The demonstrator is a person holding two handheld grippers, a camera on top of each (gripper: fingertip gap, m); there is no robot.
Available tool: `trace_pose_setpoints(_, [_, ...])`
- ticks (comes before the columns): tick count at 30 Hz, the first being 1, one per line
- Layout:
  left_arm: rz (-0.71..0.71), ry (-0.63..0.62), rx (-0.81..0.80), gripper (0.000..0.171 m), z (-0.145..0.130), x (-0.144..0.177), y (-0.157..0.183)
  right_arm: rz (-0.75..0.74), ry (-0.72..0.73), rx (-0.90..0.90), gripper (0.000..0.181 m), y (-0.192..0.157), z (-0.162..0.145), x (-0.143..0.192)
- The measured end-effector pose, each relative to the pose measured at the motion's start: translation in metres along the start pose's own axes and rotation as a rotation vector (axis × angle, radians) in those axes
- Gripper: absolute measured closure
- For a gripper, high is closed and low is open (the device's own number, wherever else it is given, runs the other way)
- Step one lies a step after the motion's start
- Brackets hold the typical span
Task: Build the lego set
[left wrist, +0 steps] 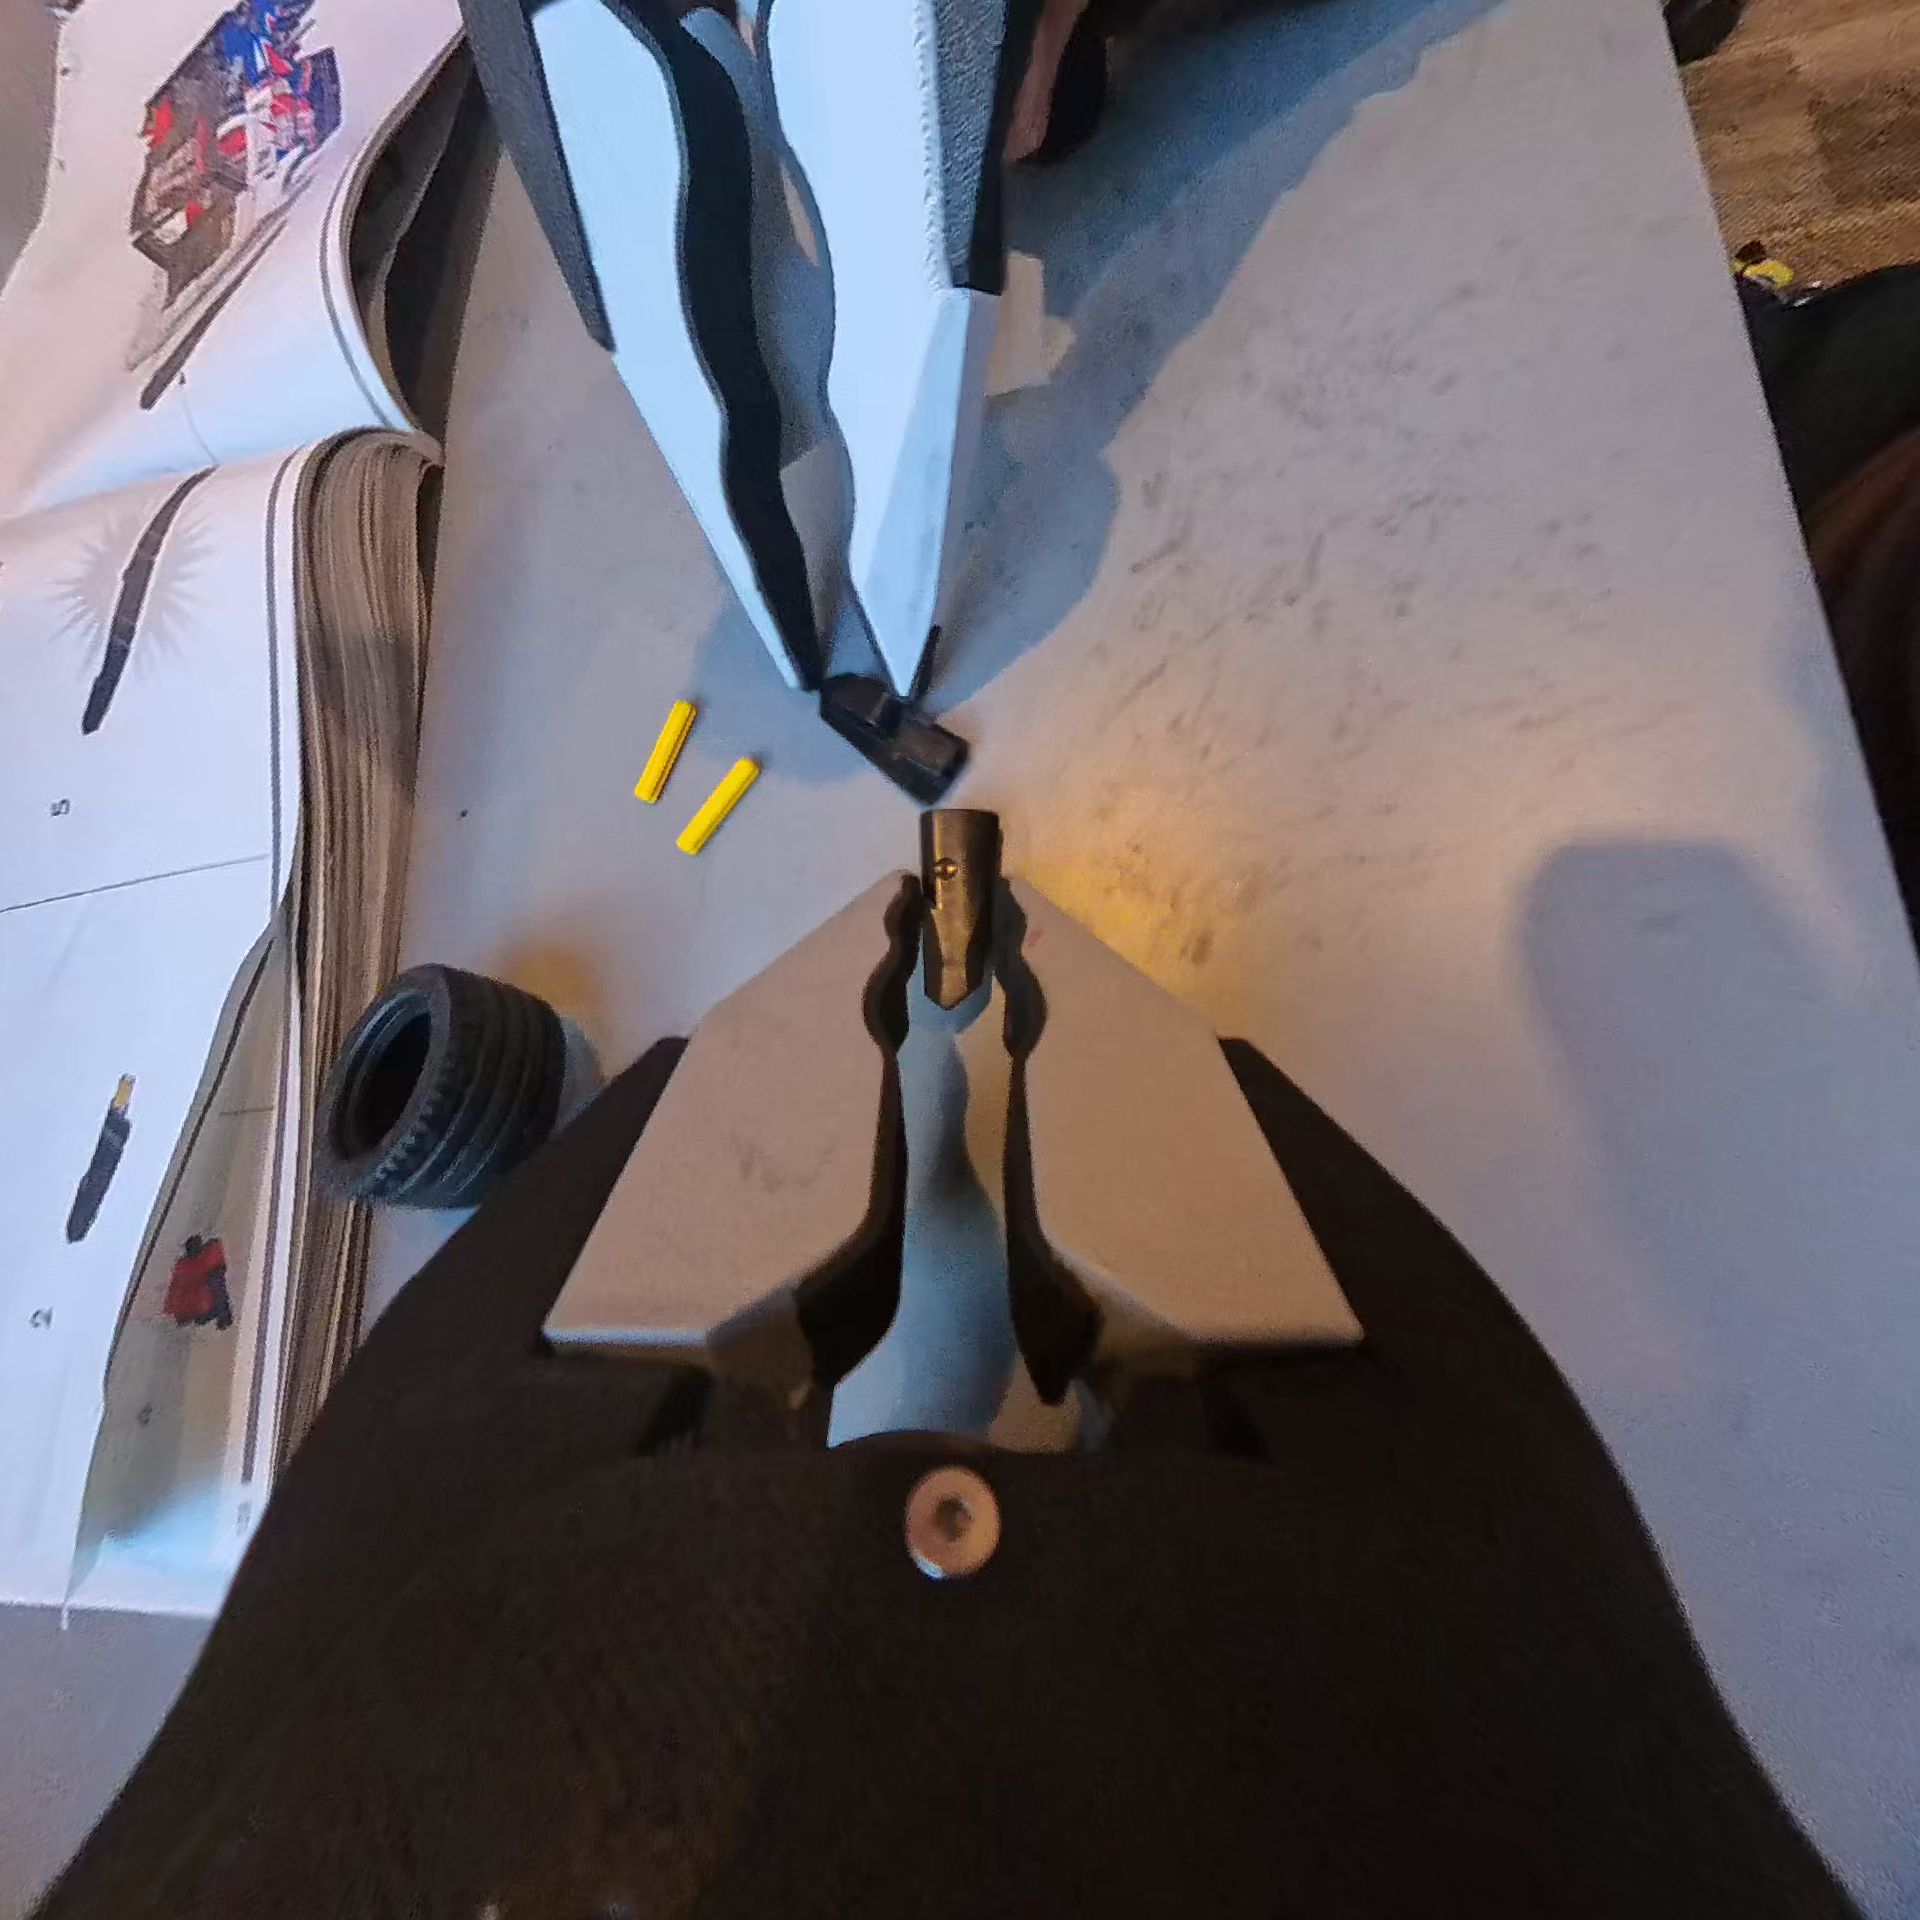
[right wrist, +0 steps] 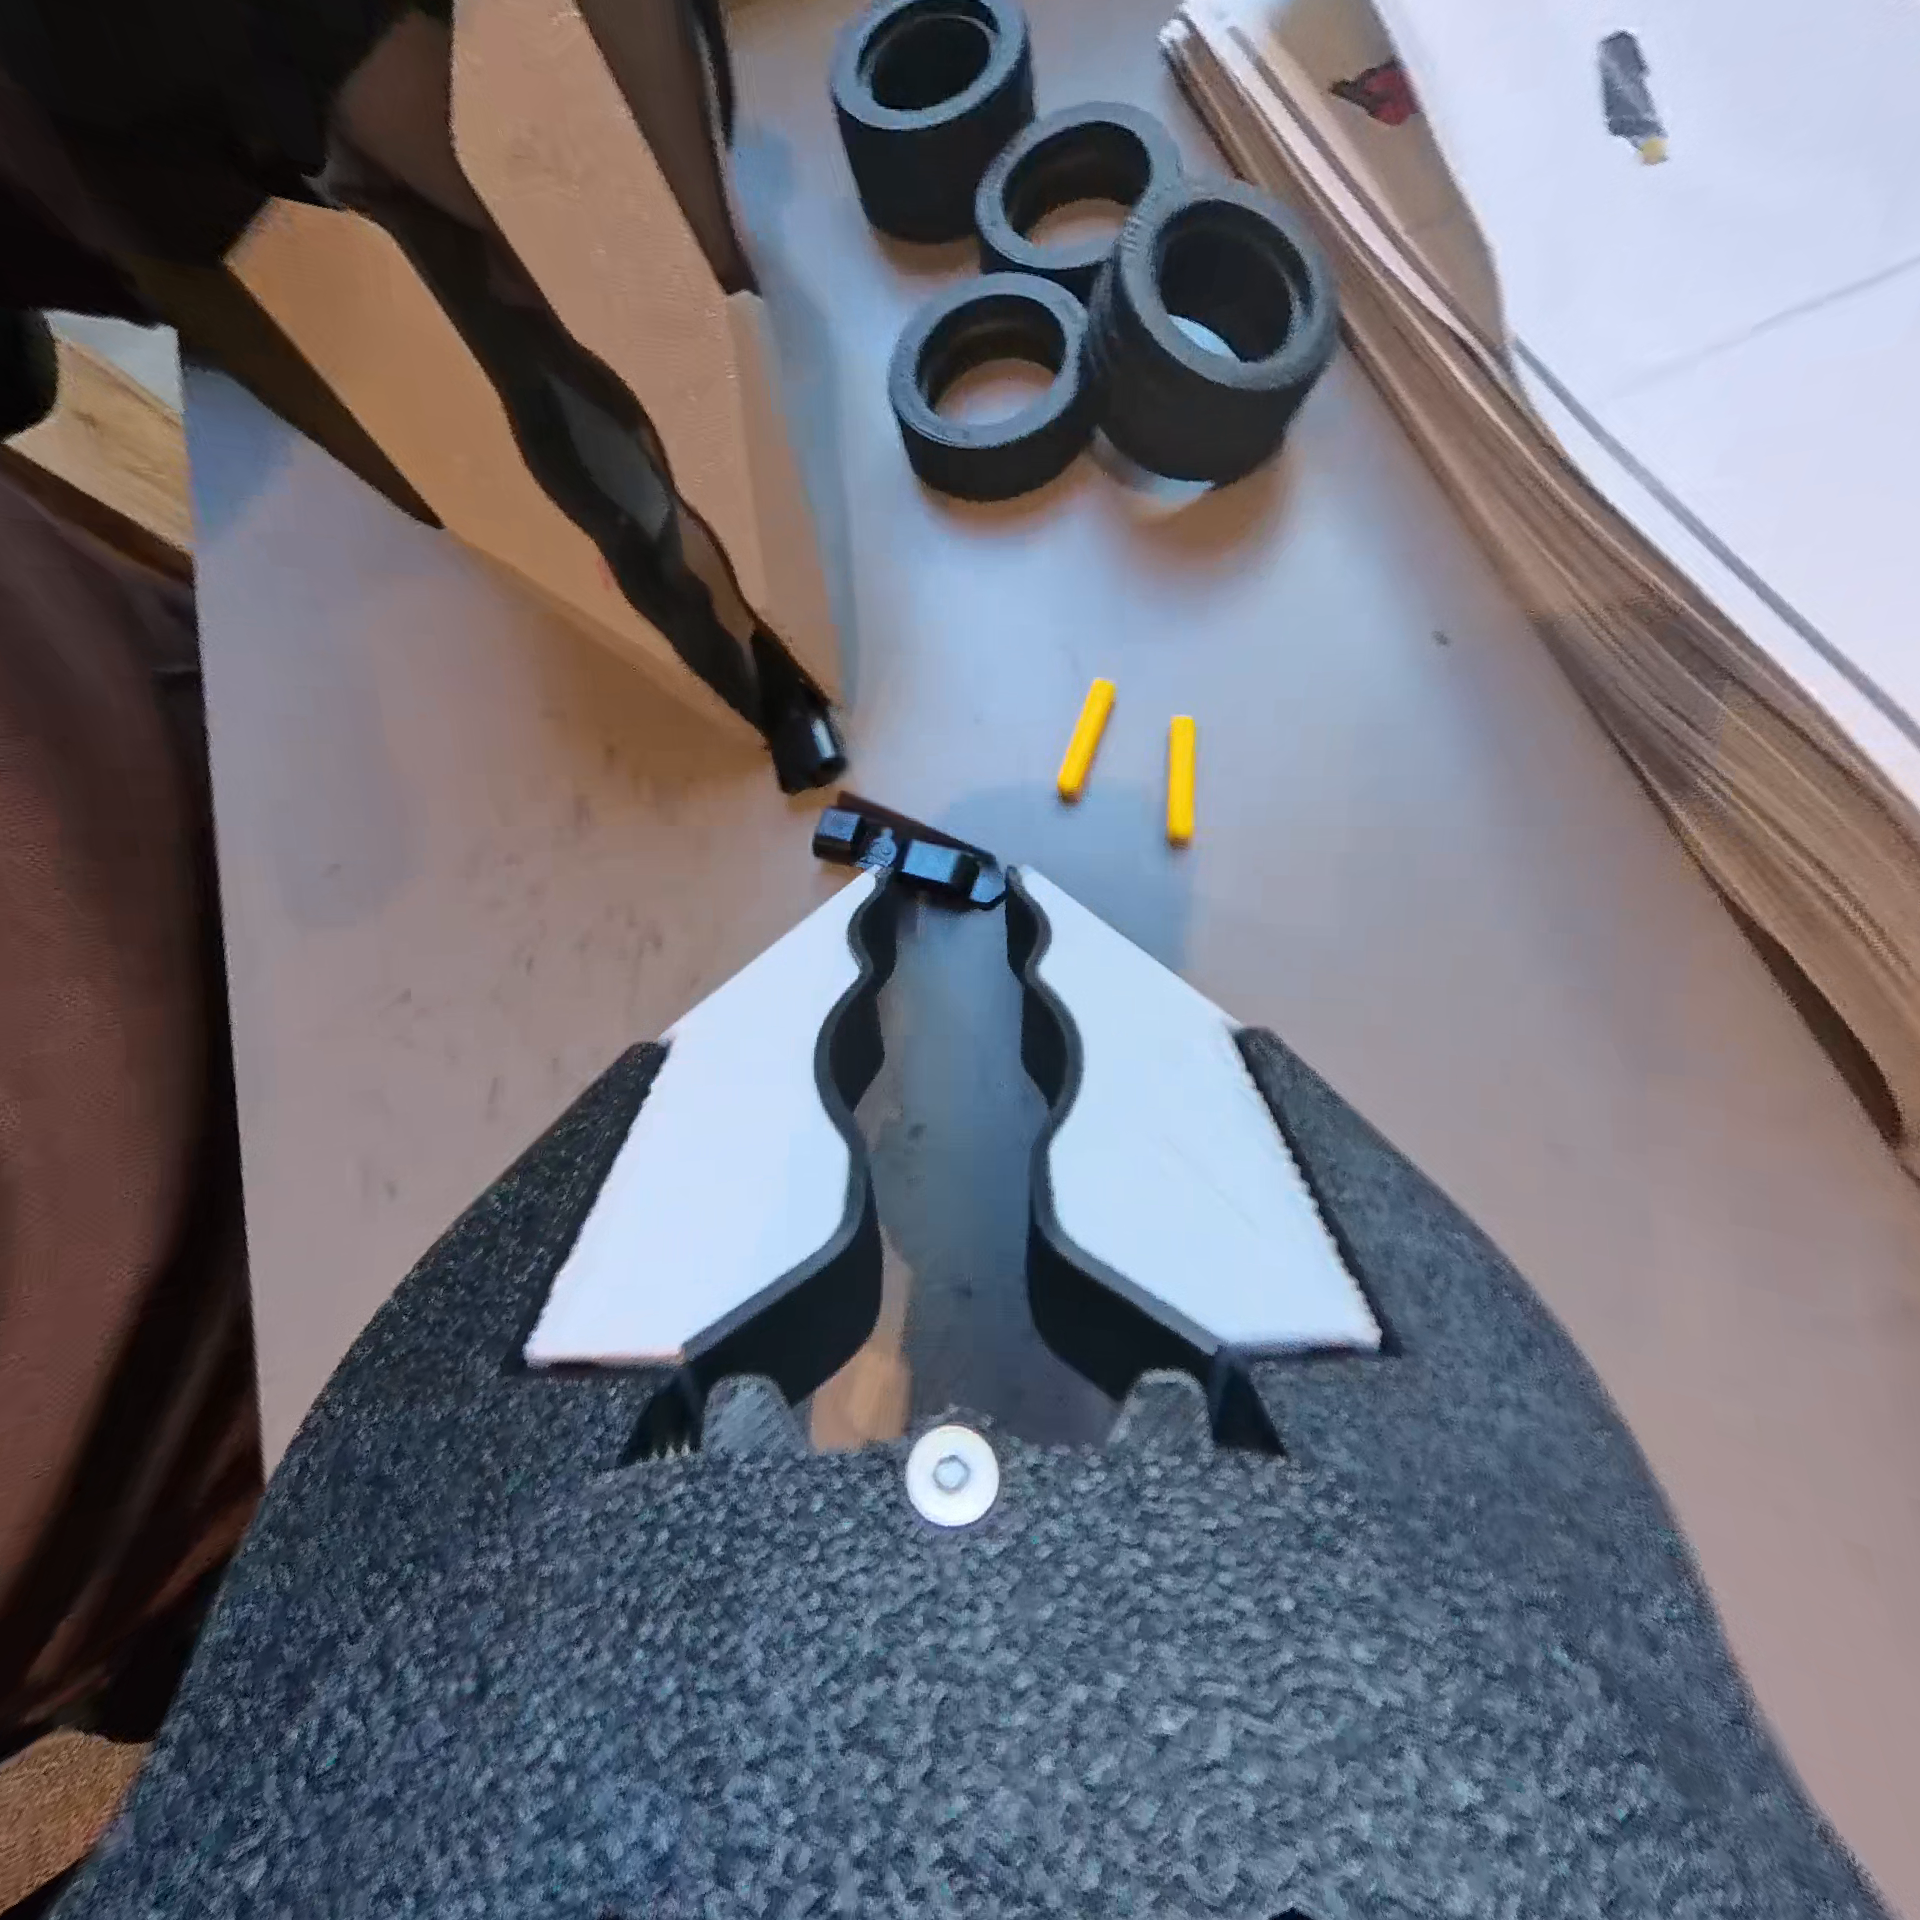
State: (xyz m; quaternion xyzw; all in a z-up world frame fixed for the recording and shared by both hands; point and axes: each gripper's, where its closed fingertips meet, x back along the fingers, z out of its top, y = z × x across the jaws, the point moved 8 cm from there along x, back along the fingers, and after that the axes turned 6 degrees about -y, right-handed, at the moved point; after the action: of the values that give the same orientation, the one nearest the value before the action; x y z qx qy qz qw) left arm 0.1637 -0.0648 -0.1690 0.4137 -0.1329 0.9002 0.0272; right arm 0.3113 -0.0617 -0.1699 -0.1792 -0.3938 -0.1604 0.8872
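Observation:
My left gripper is shut on a small dark connector piece that sticks out past its fingertips, just above the table. My right gripper is shut on a black lego piece that lies crosswise at its tips. In the left wrist view the right gripper comes in from the top, and its black piece points at the connector with a small gap between them. In the right wrist view the left gripper comes in from the upper left with the connector. Two yellow axles lie on the table beside the pieces.
Several black tyres are grouped on the grey table beyond the yellow axles; one tyre sits left of my left gripper. An open instruction book lies along the table's side. The table edge runs at right. Spacing between my two grippers at the tips: around 5 cm.

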Motion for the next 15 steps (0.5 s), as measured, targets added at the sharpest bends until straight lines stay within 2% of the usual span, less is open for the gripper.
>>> trace_pose_setpoints(6, [0.012,-0.012,0.067,0.161,-0.013,0.013,0.004,-0.025,0.051,0.070,0.159,-0.005,0.006,0.001])
trace_pose_setpoints(8, [0.047,-0.004,0.098,0.142,-0.017,0.018,0.004,-0.045,0.133,0.078,0.159,-0.003,0.006,0.009])
trace_pose_setpoints(11, [0.082,0.016,0.140,0.132,-0.023,0.026,0.006,-0.148,0.291,0.082,0.158,0.005,0.008,0.028])
trace_pose_setpoints(13, [0.125,0.075,0.151,0.134,-0.023,0.034,0.005,-0.242,0.382,0.084,0.158,0.010,0.007,0.040])
trace_pose_setpoints(15, [0.141,0.137,0.161,0.140,-0.022,0.040,0.002,-0.270,0.447,0.052,0.158,0.015,0.007,0.047])
